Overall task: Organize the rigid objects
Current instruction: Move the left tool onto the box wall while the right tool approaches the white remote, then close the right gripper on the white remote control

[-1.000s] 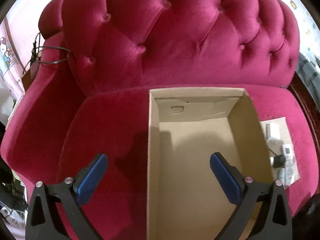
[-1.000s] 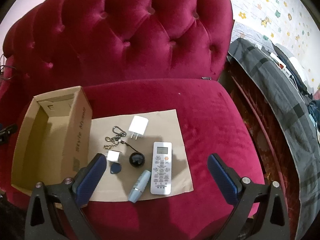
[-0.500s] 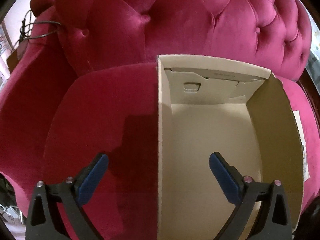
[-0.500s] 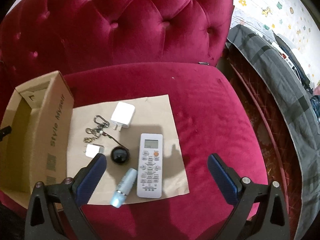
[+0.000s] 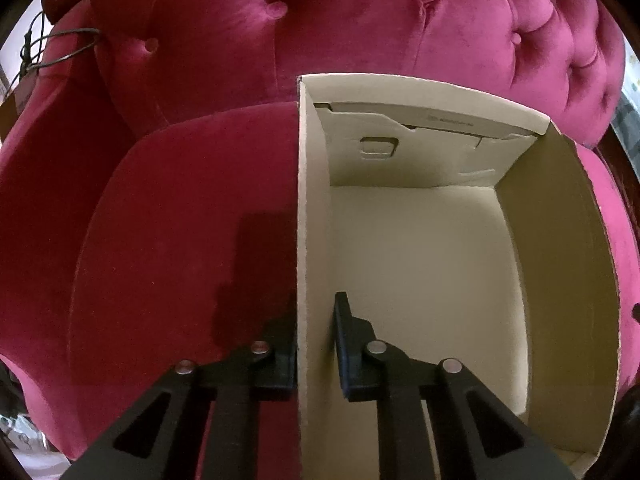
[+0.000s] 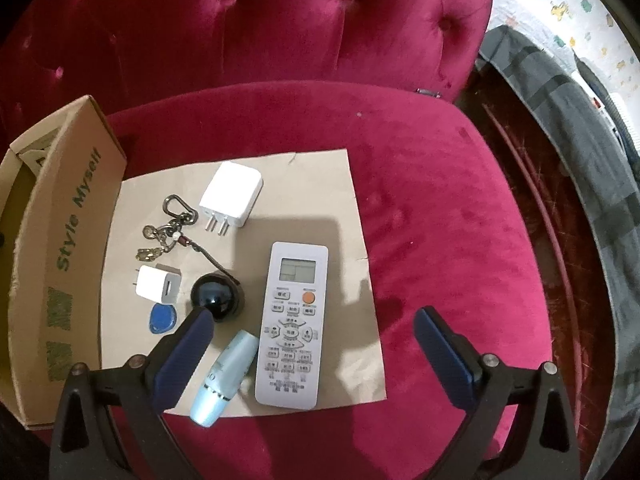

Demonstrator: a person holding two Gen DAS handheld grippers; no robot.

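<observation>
While your left gripper (image 5: 316, 344) pinches the cardboard box (image 5: 560, 240) wall at lower middle, your right gripper (image 6: 316, 344) hangs wide open over the remote (image 6: 294, 320). It looks hard, light and smooth, so grab its long sides.

white remote (image 6: 294, 326) flat on brown paper (image 6: 328, 184)

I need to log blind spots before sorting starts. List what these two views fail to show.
- Left wrist view: the cardboard box near end is cut off by the frame's bottom edge and hidden behind the left gripper, shut on its wall.
- Right wrist view: the box interior is hidden by its printed wall.
- Right wrist view: the remote button labels are too small to read.
- Right wrist view: the blue tube is partly covered by a finger of the open right gripper.
</observation>
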